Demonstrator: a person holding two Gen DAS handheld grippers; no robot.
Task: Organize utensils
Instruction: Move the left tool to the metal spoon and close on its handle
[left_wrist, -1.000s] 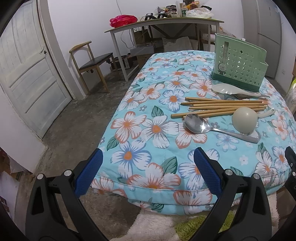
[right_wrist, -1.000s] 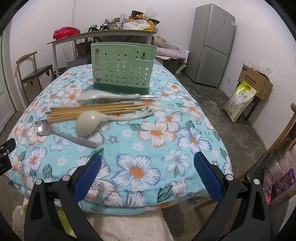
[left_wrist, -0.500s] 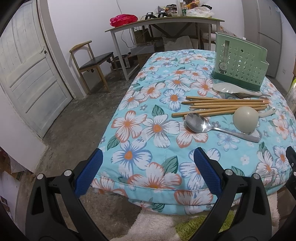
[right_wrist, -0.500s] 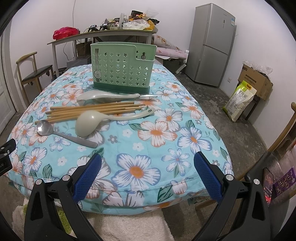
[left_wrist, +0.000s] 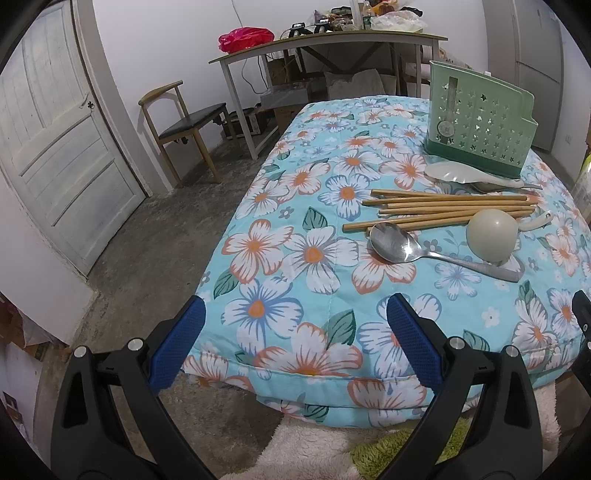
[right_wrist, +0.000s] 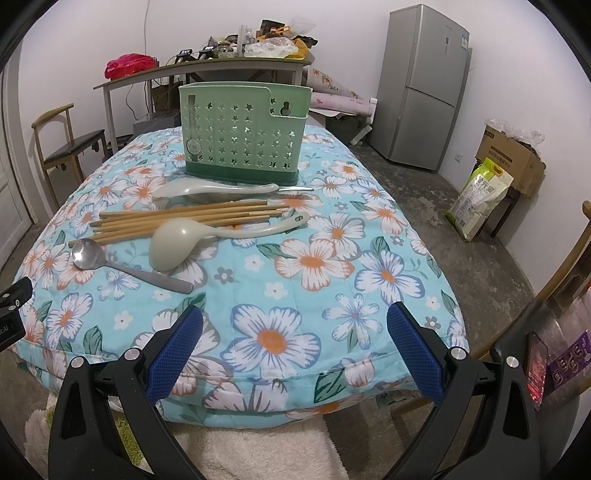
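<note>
A green perforated utensil holder (right_wrist: 243, 134) (left_wrist: 480, 125) stands upright at the far end of the floral-cloth table (right_wrist: 295, 288). In front of it lie a pale rice paddle (right_wrist: 207, 192) (left_wrist: 461, 173), several wooden chopsticks (right_wrist: 177, 219) (left_wrist: 443, 210), a pale ladle (right_wrist: 173, 247) (left_wrist: 491, 234) and a steel spoon (right_wrist: 92, 254) (left_wrist: 399, 245). My left gripper (left_wrist: 295, 341) hangs open over the table's near left corner, holding nothing. Open and empty too, my right gripper (right_wrist: 293, 345) hovers at the near edge, right of the utensils.
A wooden chair (left_wrist: 181, 125), a white door (left_wrist: 55, 147) and a cluttered side table (left_wrist: 321, 40) stand to the left and behind. A fridge (right_wrist: 424, 85), a cardboard box (right_wrist: 509, 158) and a sack (right_wrist: 480, 195) are on the right. A fluffy rug (right_wrist: 258, 450) lies below.
The left wrist view has shifted slightly, with the utensils and holder drifting a little right. The right gripper and all utensils are still.
</note>
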